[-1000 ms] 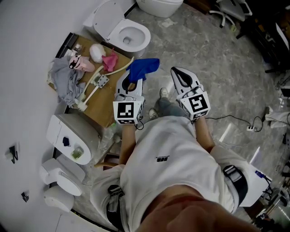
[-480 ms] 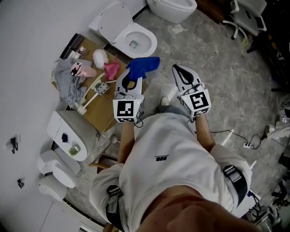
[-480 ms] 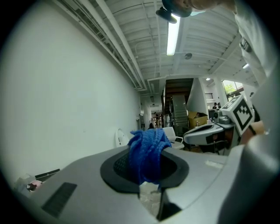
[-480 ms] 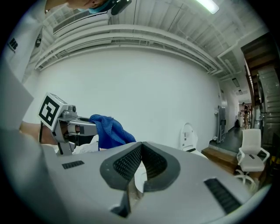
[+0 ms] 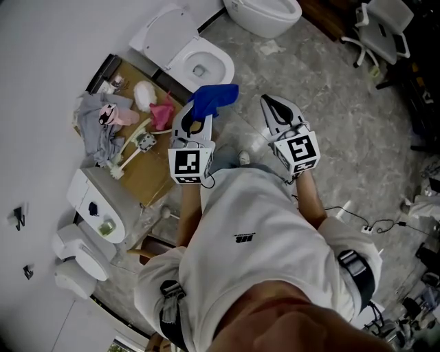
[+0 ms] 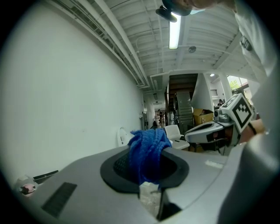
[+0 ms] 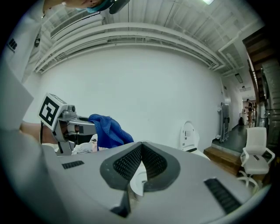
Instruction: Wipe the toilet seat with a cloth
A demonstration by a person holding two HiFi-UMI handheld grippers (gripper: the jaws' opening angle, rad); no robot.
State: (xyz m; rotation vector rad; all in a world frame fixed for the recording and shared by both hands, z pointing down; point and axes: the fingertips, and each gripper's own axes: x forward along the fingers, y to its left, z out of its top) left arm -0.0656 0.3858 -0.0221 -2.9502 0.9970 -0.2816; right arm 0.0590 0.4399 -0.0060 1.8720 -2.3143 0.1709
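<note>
My left gripper [image 5: 194, 122] is shut on a blue cloth [image 5: 212, 100], which bunches out past its jaws [image 6: 148, 151]. It hangs over the floor just below and right of a white toilet [image 5: 199, 67] with its lid up and seat [image 5: 180, 68] showing. My right gripper [image 5: 276, 113] floats to the right over the grey floor, its jaws closed with nothing between them [image 7: 141, 164]. In the right gripper view the blue cloth [image 7: 108, 129] and the left gripper [image 7: 65, 122] show at the left, with a toilet lid [image 7: 188, 136] against the white wall.
A wooden board [image 5: 137, 172] to the left carries grey rags [image 5: 95, 127], pink items [image 5: 163, 110] and a long-handled brush [image 5: 130, 148]. More white toilets stand at the top [image 5: 265, 14] and lower left [image 5: 93, 213]. Cables [image 5: 357, 223] and an office chair [image 5: 381, 34] lie to the right.
The head view has shifted slightly, so the toilet and board sit a little further up and left. Both grippers keep their hold and positions relative to each other.
</note>
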